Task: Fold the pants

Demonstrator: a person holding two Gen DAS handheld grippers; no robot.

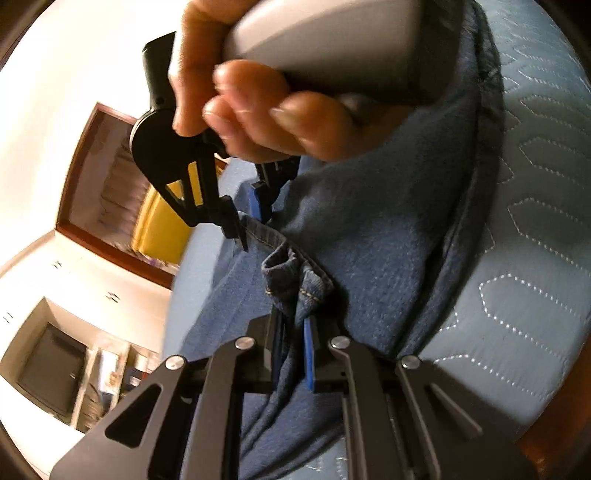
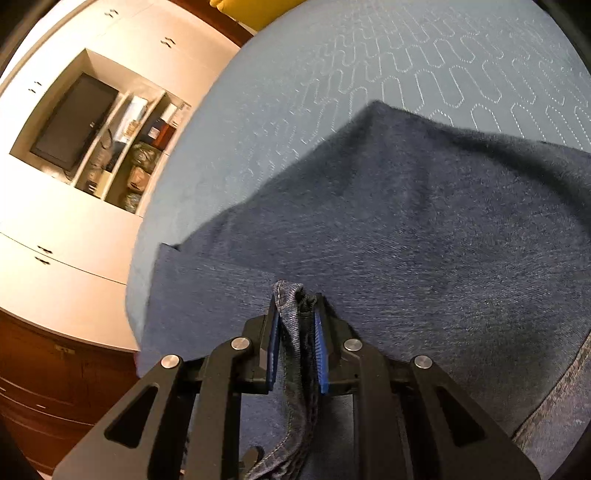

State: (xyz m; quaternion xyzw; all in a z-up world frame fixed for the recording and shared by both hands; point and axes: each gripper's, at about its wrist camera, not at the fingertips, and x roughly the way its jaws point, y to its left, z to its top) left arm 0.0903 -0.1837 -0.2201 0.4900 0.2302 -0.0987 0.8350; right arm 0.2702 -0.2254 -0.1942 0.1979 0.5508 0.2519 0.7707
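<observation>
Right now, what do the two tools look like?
Both match: the left tool and the right tool have matte black linkage arms with triangular cutouts, silver round pins and blue pads on the fingers. The right tool's handle is smooth grey. No cables or sleeves show.

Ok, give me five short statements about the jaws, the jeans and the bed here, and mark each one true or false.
1. The left gripper has its jaws shut on a bunched edge of the jeans. True.
2. The right gripper hangs open with nothing between its jaws. False: it is shut on a fold of the denim.
3. The jeans lie on a light blue quilted bedcover. True.
4. The pants are bright red. False: they are blue denim.
5. A hand holding the other gripper shows in the left wrist view. True.
</observation>
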